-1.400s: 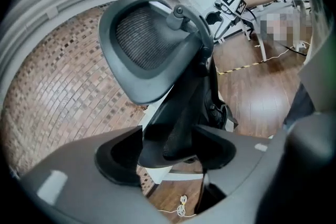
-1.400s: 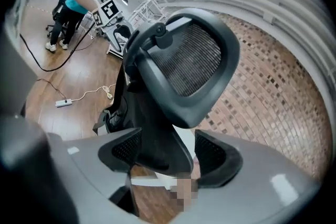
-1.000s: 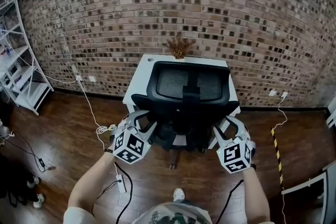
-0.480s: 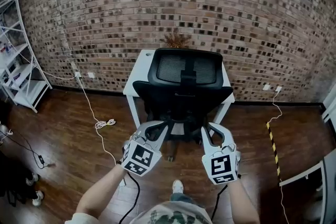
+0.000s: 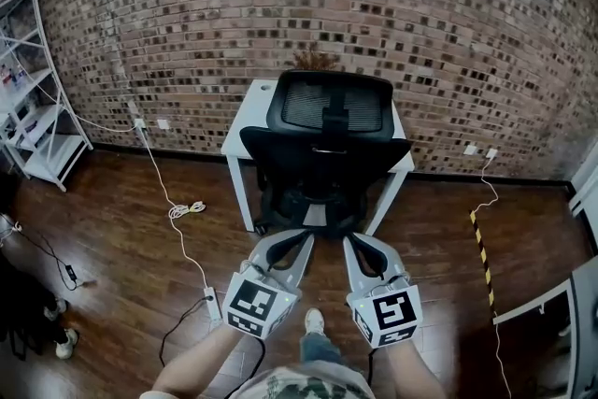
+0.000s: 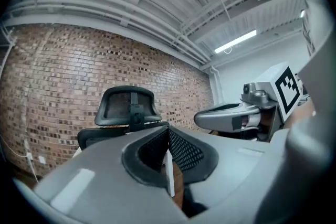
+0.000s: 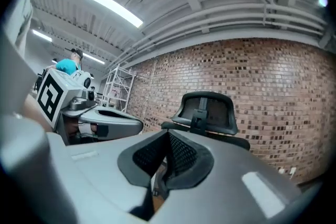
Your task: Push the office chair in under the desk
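The black mesh-back office chair (image 5: pixel 327 140) stands against the white desk (image 5: pixel 245 119), its seat under the desktop. It also shows ahead in the left gripper view as the chair (image 6: pixel 128 107) and in the right gripper view as the chair (image 7: pixel 207 110). My left gripper (image 5: pixel 301 243) and right gripper (image 5: pixel 353 245) hang side by side over the wooden floor, a short way back from the chair and touching nothing. Both pairs of jaws have just been closing and are shut, pads together with nothing between them, as with the left gripper (image 6: pixel 169 157) and the right gripper (image 7: pixel 166 160).
A brick wall backs the desk, which bears a dried plant (image 5: pixel 313 61). A white shelf rack (image 5: pixel 42 131) stands at the far left. Cables (image 5: pixel 187 210) and a power strip (image 5: pixel 212 304) lie on the floor to the left; striped tape (image 5: pixel 483 248) runs at the right.
Both grippers pulled back from beside the chair's seat toward me and drew closer together. Their jaws went from open to shut. The chair now looks farther away.
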